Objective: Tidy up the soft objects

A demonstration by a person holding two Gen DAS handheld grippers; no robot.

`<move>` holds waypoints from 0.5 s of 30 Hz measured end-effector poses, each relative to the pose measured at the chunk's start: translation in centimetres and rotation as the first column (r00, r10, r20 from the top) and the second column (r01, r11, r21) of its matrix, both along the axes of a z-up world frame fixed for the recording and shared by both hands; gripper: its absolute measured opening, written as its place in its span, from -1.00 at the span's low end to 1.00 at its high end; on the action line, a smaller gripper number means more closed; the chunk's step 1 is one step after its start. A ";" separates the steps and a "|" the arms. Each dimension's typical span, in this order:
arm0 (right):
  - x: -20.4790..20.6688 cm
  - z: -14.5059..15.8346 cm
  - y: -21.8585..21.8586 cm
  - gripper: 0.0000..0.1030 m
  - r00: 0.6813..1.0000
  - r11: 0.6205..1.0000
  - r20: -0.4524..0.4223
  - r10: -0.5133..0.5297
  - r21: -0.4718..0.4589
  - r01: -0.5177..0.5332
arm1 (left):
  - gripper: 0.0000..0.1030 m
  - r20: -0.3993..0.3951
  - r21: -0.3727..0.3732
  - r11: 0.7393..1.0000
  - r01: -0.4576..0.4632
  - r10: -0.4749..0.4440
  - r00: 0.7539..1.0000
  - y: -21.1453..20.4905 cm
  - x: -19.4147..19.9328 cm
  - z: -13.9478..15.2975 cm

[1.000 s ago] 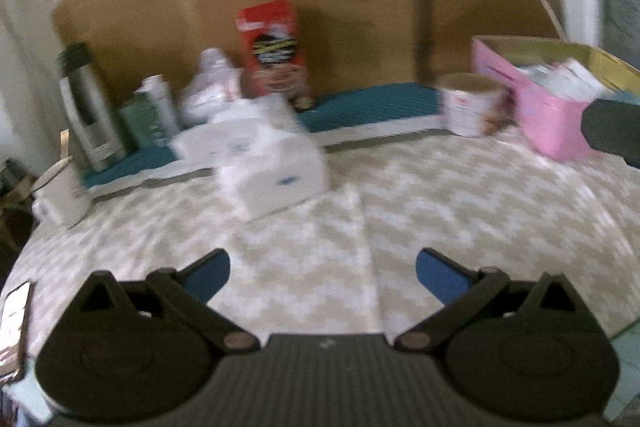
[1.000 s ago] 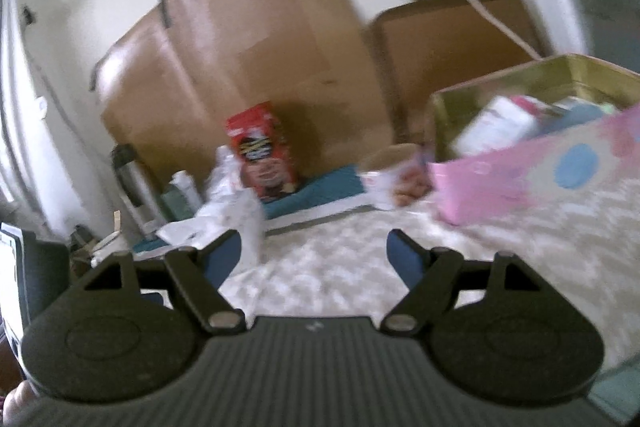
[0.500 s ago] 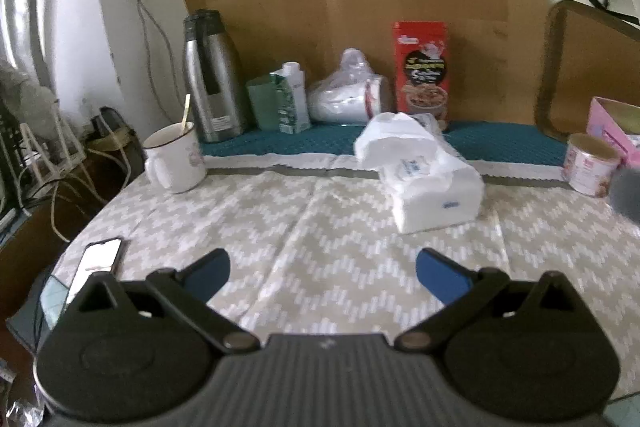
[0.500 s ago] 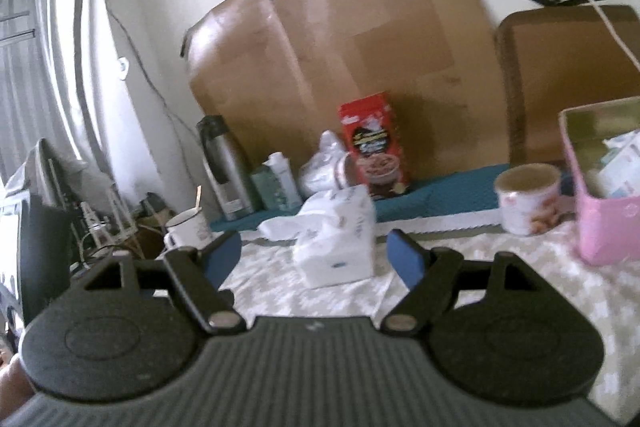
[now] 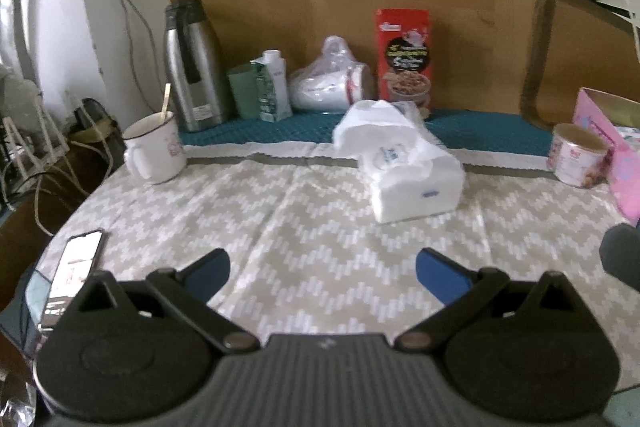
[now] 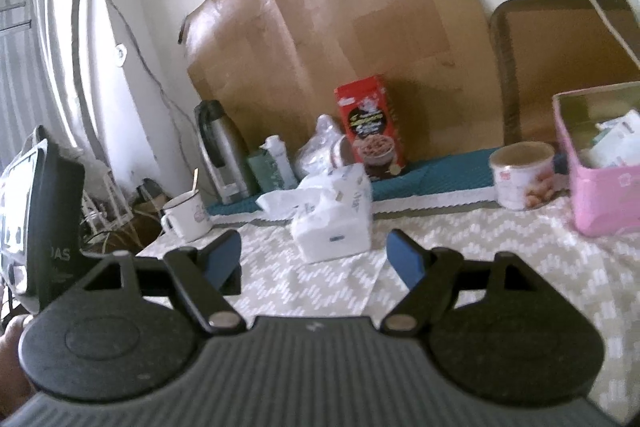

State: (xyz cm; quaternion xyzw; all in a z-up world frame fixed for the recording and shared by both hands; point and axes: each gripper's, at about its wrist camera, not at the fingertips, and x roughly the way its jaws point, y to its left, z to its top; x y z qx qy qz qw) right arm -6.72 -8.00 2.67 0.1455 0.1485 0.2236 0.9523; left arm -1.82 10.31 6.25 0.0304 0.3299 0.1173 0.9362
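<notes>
A soft white tissue pack (image 5: 412, 171) lies mid-table on the zigzag cloth (image 5: 280, 227), its long axis slanting from far left to near right. Bare cloth spreads before it. The left gripper (image 5: 322, 269) and right gripper (image 6: 316, 253) hover with jaws spread, empty. A pink box (image 6: 600, 203) sits at the right edge.

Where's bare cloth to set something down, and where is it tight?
Free: the cloth between the mug, phone and tissue pack, and the strip between the pack and tin. Crowded: the back row from thermos to red box, and the pink box corner.
</notes>
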 end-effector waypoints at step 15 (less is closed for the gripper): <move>-3.9 -0.1 -7.4 0.62 0.948 0.948 0.026 -0.318 0.035 0.317 | 0.99 0.015 0.014 0.962 0.274 -0.274 0.962 -8.6 -0.6 0.4</move>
